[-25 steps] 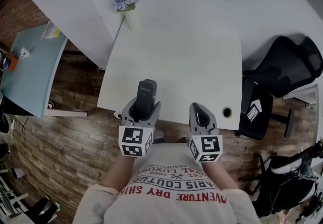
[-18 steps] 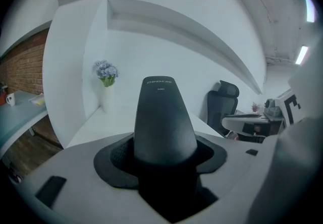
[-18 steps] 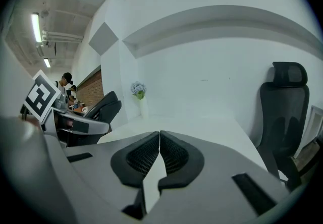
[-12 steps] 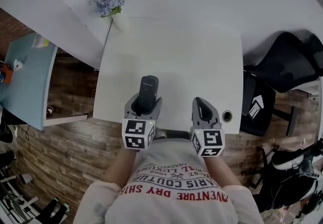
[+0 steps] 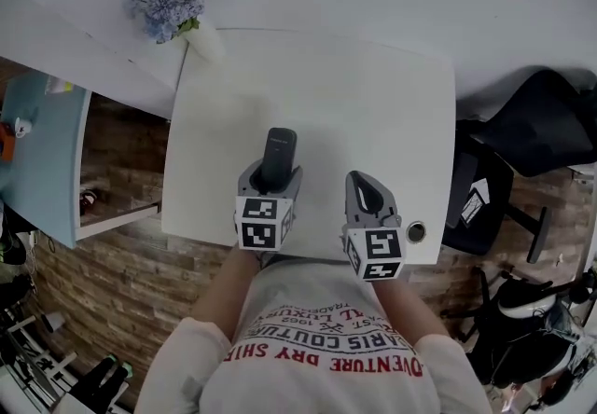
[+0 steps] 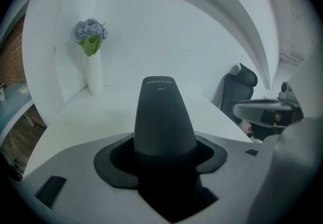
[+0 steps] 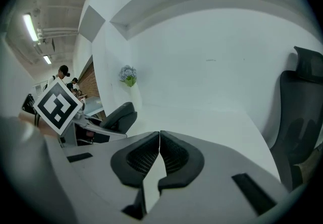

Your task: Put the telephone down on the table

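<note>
Light was soft, cool and even, with faint shadows on the white worktop (image 5: pixel 373 104). In the right gripper view ceiling strip lights (image 7: pixel 30 27) glowed. The 2 gripper views curved strongly toward black, vignetted edges.

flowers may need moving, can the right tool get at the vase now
Probably, with a long stretch: the right tool is shut and empty, and only bare table lies between it and the vase at the far left corner.
</note>
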Action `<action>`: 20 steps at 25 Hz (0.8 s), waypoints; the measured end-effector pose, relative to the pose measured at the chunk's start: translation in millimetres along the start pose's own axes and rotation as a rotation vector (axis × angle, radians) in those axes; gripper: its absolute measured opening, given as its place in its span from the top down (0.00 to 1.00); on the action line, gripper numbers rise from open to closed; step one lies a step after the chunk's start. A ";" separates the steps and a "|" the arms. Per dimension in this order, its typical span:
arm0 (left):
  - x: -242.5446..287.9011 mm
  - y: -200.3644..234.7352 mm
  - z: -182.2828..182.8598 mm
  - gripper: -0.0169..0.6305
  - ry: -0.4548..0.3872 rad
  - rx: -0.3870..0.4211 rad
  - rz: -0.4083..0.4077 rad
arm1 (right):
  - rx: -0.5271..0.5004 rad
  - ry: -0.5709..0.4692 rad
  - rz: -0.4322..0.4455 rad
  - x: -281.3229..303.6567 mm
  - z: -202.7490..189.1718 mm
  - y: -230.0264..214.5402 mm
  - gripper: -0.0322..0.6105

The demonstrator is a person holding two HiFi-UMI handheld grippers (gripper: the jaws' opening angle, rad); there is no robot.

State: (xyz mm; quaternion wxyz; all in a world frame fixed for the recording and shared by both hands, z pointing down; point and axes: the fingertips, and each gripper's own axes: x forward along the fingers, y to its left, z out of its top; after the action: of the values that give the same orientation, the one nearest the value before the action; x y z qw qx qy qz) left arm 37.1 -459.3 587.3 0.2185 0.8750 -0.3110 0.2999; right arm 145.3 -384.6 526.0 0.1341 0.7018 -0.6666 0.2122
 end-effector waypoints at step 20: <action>88.6 32.0 -33.2 0.52 0.264 0.012 0.126 | 0.078 0.099 0.038 52.6 -23.2 -20.9 0.91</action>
State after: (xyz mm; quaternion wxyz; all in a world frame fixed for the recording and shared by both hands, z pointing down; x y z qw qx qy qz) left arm 58.0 -499.7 676.2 0.2329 0.8079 -0.3321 0.4275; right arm 164.4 -418.3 573.3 0.1353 0.6825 -0.6635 0.2750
